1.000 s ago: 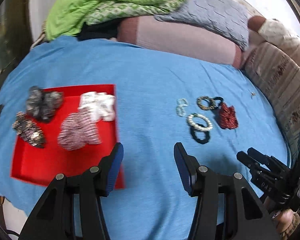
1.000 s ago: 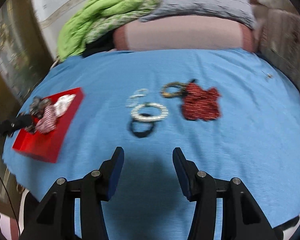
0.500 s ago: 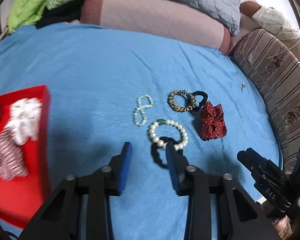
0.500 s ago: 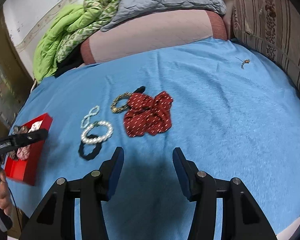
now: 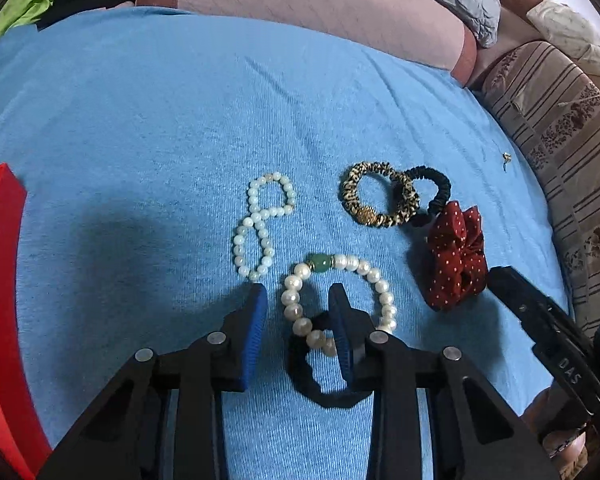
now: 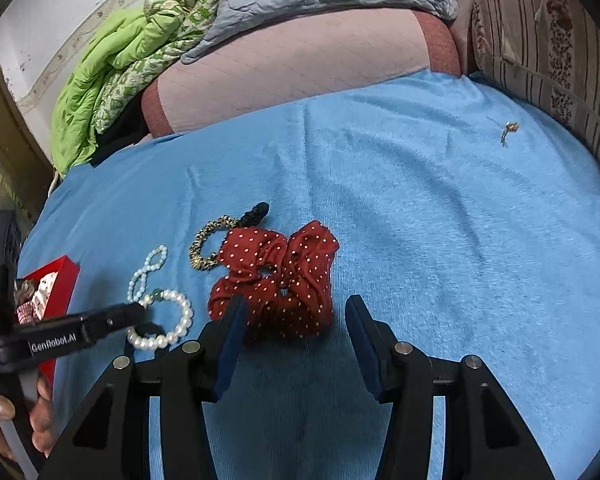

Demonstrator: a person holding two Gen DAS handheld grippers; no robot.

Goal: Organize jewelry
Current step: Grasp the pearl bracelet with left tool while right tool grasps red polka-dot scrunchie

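We see the left gripper (image 5: 298, 294) low over the cloth, jaws partly apart, its right finger (image 5: 342, 328) inside a bead ring and its left finger (image 5: 254, 332) outside. The right gripper (image 6: 292, 312) hovers with jaws wide apart, nothing between them. A bare hand (image 6: 18, 420) grips the left gripper's handle.
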